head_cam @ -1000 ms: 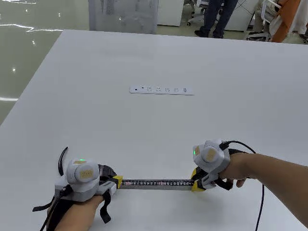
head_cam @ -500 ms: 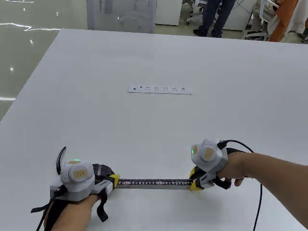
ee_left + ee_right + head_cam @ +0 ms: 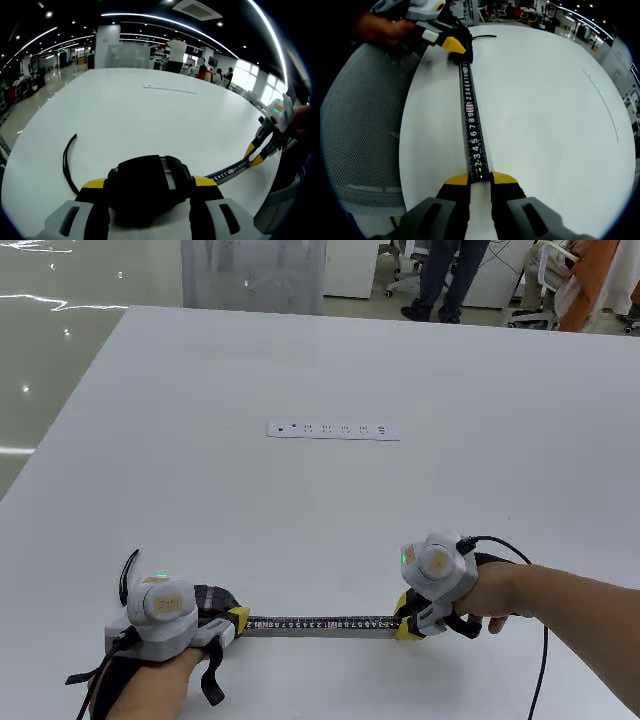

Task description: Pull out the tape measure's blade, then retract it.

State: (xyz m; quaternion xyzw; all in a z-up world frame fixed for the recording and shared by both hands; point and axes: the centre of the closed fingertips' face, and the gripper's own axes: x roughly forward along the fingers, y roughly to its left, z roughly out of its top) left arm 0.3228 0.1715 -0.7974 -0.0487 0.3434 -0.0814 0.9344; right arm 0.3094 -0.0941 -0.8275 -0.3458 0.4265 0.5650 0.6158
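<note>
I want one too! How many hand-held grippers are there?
2. The left hand-held gripper is at the table's near left, shut on the tape measure. The right hand-held gripper is at the near right, pinching the end of the blade.

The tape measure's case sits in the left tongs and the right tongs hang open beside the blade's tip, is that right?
Not quite: the right tongs are shut on the blade's tip, per the right gripper view; the case is in the left tongs.
</note>
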